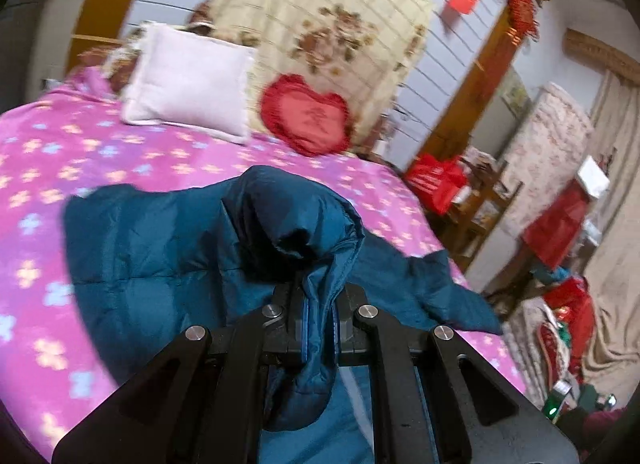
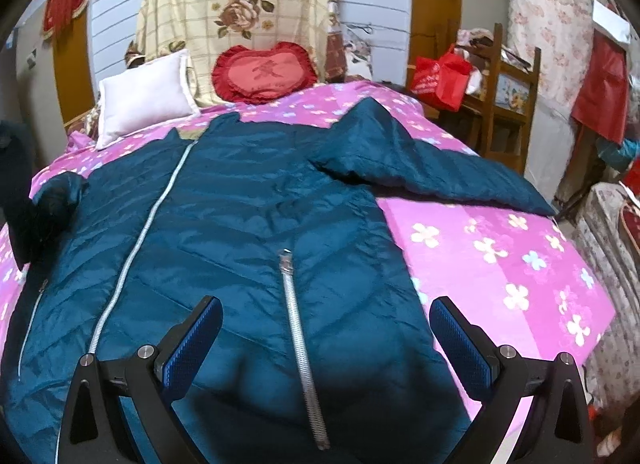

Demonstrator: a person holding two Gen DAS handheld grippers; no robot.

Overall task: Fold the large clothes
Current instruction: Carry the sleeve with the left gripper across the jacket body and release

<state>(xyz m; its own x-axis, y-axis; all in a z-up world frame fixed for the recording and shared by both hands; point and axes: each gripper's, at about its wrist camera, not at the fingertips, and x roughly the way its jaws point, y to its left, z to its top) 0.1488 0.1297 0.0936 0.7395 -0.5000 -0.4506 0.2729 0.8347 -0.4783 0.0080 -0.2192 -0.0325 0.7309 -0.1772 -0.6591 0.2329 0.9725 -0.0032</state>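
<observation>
Left gripper (image 1: 318, 328): matte black linkage arms, triangular cut-outs in the outer plates, round silver pivot pins at the joints, a thin blue edge along the inner jaws. Right gripper (image 2: 326, 344): same black arms and silver pins, fingers (image 2: 192, 348) faced with blue dimpled pads. No skin or sleeve visible.

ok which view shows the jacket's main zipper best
The right wrist view: the main zipper runs in full down the spread teal jacket. The left wrist view shows only bunched jacket fabric clamped in the left tool, with no zipper clearly visible.
</observation>
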